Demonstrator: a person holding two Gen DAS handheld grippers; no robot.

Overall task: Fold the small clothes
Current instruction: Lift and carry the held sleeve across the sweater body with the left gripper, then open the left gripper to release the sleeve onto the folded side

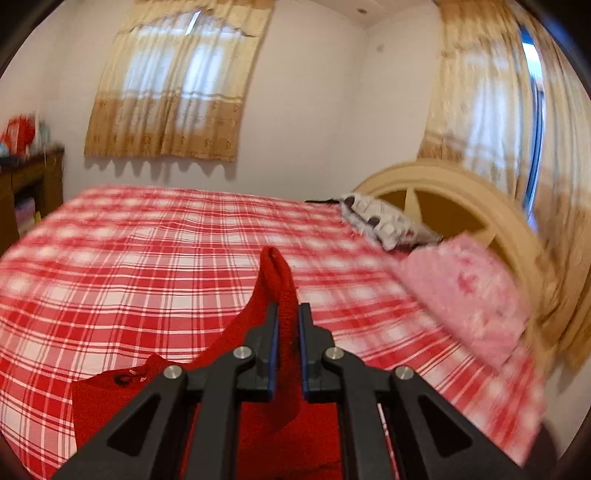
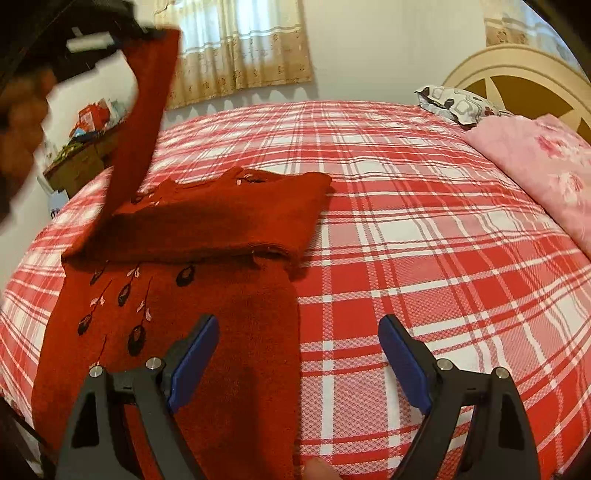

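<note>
A small red knitted sweater point(image 2: 184, 332) with dark and pink embroidery lies on the checked bedspread point(image 2: 406, 221), one sleeve folded across its chest. My left gripper point(image 1: 288, 314) is shut on the cuff end of the other sleeve point(image 1: 277, 280), which pokes up past the blue pads. In the right wrist view that sleeve point(image 2: 147, 110) hangs stretched from the left gripper point(image 2: 122, 33) at the top left down to the sweater's shoulder. My right gripper point(image 2: 299, 325) hovers open over the sweater's right edge and the bedspread, nothing between its fingers.
A pink flowered pillow point(image 2: 546, 173) and a patterned pillow point(image 2: 454, 101) lie by the cream headboard point(image 2: 517, 62) on the right. A wooden dresser point(image 2: 81, 158) with clutter stands left of the bed. Curtained windows point(image 1: 177, 92) line the far walls.
</note>
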